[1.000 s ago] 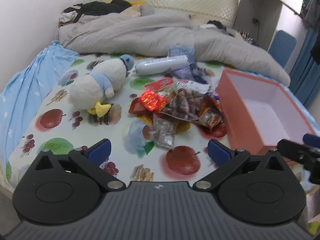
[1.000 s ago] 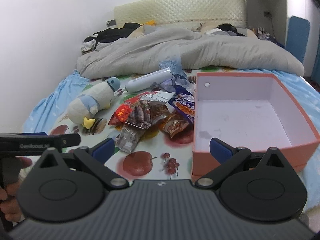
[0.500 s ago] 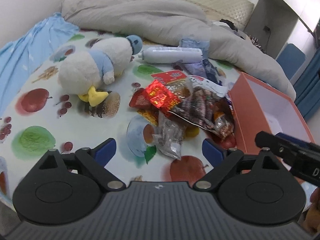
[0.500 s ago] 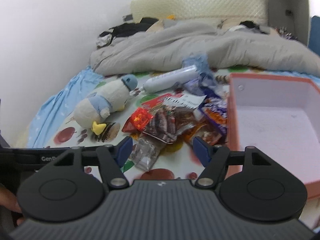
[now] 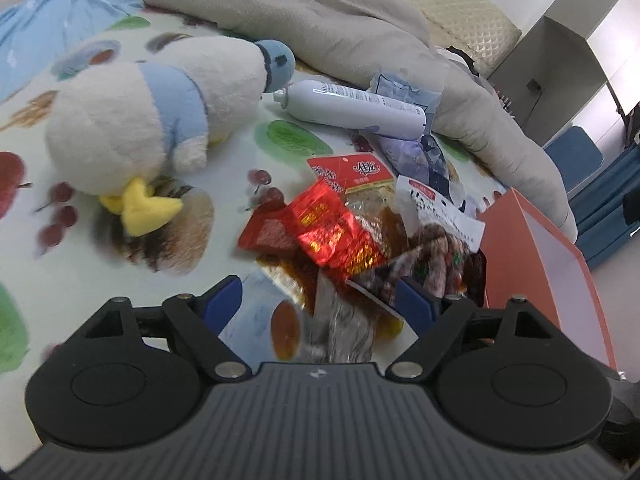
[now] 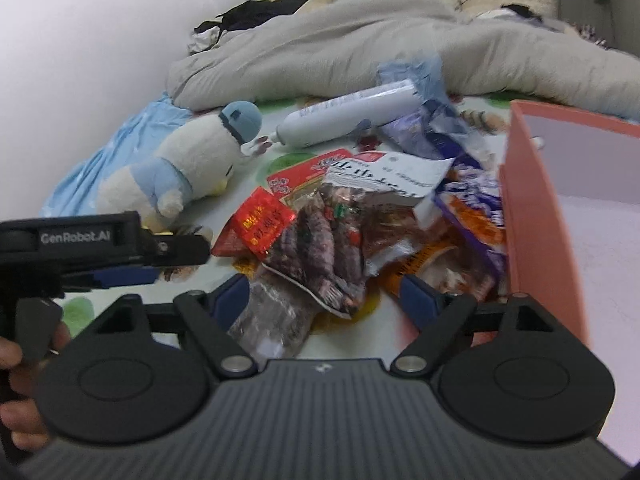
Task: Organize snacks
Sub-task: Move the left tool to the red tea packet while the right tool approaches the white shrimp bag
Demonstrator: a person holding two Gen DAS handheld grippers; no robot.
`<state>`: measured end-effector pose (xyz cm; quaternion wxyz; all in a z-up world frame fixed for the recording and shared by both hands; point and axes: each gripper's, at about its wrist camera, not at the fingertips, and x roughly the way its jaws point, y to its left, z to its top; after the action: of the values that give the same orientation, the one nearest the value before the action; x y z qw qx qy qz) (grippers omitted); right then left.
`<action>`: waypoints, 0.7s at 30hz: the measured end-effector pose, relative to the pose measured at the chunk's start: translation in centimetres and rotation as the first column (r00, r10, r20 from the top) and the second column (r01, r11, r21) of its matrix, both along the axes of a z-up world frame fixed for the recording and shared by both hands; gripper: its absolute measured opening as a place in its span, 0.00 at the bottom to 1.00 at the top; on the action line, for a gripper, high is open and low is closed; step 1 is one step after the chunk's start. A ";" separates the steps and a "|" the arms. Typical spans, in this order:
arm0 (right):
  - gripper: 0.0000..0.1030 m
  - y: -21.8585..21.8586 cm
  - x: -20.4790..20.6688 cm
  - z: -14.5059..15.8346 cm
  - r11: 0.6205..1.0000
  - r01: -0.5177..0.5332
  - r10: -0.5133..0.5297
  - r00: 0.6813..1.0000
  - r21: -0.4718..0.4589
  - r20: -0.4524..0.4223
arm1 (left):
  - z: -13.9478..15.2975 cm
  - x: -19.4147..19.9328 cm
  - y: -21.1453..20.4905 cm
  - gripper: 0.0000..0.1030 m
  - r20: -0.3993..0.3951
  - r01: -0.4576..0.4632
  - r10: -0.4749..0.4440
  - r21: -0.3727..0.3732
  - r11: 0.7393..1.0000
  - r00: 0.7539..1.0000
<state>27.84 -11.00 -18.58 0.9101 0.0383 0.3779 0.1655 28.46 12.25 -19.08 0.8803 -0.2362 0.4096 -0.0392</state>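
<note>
Now tongs (image 5: pixel 320 304) above snack packets (image 5: pixel 344 236)

"GenRobot.AI" on left tongs (image 6: pixel 120 276); snack packet print unreadable.

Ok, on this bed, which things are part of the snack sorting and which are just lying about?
For the job:
- snack packets, heaped beside the box
- red foil packet
- purple packet, against the box wall
- orange box, open, nothing visible in it

Lying about:
- plush penguin
- white bottle
- grey duvet
- dark clothes by the wall
</note>
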 end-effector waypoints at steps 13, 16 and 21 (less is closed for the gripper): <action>0.72 1.4 3.6 -3.1 1.000 0.003 -0.003 0.999 0.023 -0.034 | -2.8 4.5 -0.3 0.82 -0.052 0.012 -0.017 -0.077 0.997 0.998; 0.64 1.5 3.4 -2.7 1.000 -0.006 0.006 1.000 0.011 -0.018 | -3.1 4.8 -0.5 0.82 -0.058 0.007 -0.014 -0.105 0.994 0.998; 0.52 0.8 2.8 -1.9 1.000 0.010 -0.010 1.000 -0.013 -0.013 | -3.5 5.6 -1.8 0.82 -0.064 -0.021 0.018 -0.048 0.999 0.998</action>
<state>30.60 -10.21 -20.48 0.9087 0.0353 0.3847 0.1581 34.06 10.47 -22.59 0.8612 -0.2627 0.4338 -0.0329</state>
